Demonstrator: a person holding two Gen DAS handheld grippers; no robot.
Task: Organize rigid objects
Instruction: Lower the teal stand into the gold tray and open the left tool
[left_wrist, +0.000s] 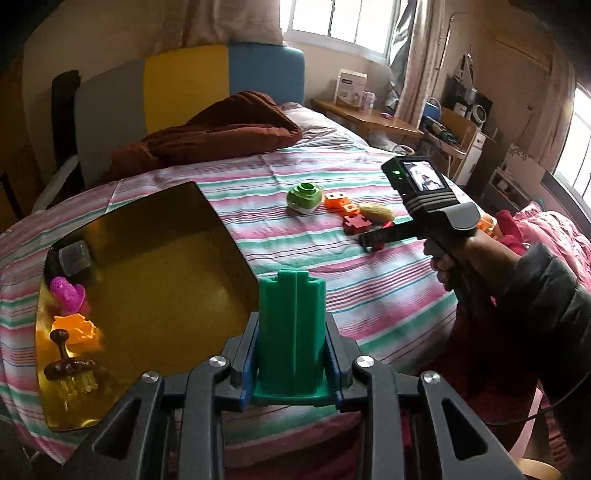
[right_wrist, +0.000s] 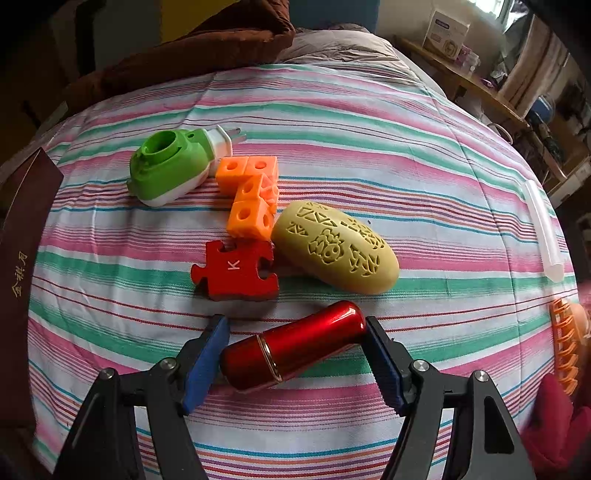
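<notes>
Lying beneath both of your tools was the striped bed cover (right_wrist: 369, 155), spread wide ahead of and under the jaws. Left of your left gripper (left_wrist: 293, 354), and a little beyond it, sat the gold-lined box (left_wrist: 155, 258), open at the top, with a pink perforated piece (left_wrist: 66, 293), an orange piece (left_wrist: 74, 328) and a dark brown knobbed tool (left_wrist: 64, 363) gathered along its far-left wall. You had the left jaws closed tight on the green ridged block (left_wrist: 291, 325), which stood upright between the blue pads, off the cover.

Your right gripper (right_wrist: 295, 358) pointed steeply down at the bed, jaws standing apart around the red metallic cylinder (right_wrist: 295, 345). It lay slantwise on the cover between them; the right pad was at its rounded end, while the left pad stood just beside its other end, and I cannot tell whether either pressed on it.

Just ahead of those jaws lay the yellow carved oval (right_wrist: 336, 247), touching the red puzzle piece (right_wrist: 236, 267) marked K to its left. Farther ahead sat the orange cube cluster (right_wrist: 251, 192), and beyond that, ahead and left, the green and white toy (right_wrist: 173, 166) beside the cubes. Far off to the right of the jaws lay a clear tube (right_wrist: 545, 229) and an orange comb-like piece (right_wrist: 563, 343) at the edge.
</notes>
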